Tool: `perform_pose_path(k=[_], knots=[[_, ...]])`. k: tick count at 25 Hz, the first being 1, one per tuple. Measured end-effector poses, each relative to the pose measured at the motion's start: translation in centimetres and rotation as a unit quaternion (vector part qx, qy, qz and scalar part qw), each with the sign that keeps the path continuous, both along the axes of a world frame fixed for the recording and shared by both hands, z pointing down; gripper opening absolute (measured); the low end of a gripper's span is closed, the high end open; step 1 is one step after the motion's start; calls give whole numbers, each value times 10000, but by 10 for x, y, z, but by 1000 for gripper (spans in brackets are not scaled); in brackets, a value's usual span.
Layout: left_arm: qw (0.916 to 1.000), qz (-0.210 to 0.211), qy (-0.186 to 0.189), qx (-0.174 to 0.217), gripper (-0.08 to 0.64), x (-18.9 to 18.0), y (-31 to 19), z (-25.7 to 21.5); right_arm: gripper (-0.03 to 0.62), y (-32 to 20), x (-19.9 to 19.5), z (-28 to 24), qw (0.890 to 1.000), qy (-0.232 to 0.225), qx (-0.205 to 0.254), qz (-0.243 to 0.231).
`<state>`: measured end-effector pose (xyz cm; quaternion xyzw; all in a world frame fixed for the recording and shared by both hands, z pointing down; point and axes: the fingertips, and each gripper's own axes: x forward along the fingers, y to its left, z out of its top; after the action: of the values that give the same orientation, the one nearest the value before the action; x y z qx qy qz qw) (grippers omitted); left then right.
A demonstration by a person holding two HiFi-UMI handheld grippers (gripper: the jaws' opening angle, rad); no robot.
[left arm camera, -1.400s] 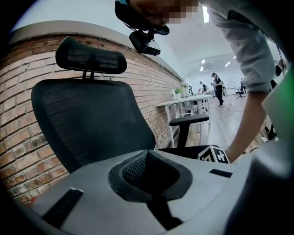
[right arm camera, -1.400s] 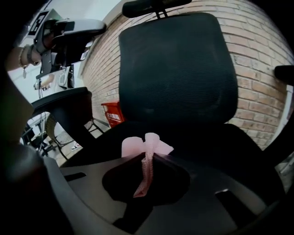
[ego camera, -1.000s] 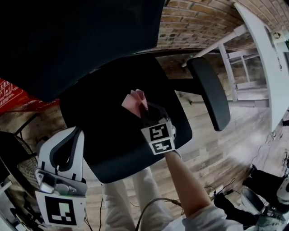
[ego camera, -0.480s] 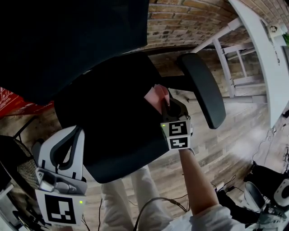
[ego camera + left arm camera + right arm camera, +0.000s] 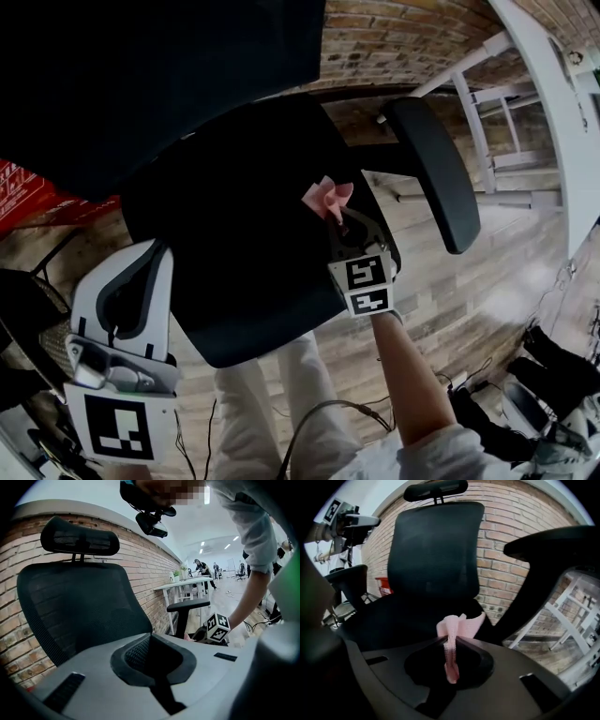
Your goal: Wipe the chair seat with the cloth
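The black chair seat (image 5: pixel 225 253) fills the middle of the head view, below its mesh backrest (image 5: pixel 141 75). My right gripper (image 5: pixel 336 217) is over the seat's right side, shut on a pink cloth (image 5: pixel 326 197) that bunches out ahead of the jaws. In the right gripper view the cloth (image 5: pixel 457 623) is pinched in the right gripper (image 5: pixel 449 641) and hangs over the seat (image 5: pixel 393 620). My left gripper (image 5: pixel 131 267) is held off the seat's left front corner; in its own view the left gripper (image 5: pixel 150 639) looks shut with nothing in it.
A black armrest (image 5: pixel 436 183) sticks out just right of the cloth. A white desk (image 5: pixel 553 112) stands at the far right, a brick wall (image 5: pixel 403 37) behind the chair, a red box (image 5: pixel 23 197) at the left. The person's legs (image 5: pixel 272 403) stand at the seat's front edge.
My right gripper has carried the pink cloth from the middle of the seat toward its right side near the armrest. The left gripper has stayed at the lower left.
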<state>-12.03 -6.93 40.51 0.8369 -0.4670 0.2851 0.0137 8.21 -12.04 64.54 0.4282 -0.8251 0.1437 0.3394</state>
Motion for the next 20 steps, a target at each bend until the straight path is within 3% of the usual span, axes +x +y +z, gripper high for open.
perform_pose_path(k=[10,20], knots=[[10000,-46,4,61,18,-24,13,-3,58,82,-89,12,9938,-228,-423,-1004],[10000,-41,-20,77,18,-46,25,-1,58,153,-172,6,9843,-701,-710,-1457]])
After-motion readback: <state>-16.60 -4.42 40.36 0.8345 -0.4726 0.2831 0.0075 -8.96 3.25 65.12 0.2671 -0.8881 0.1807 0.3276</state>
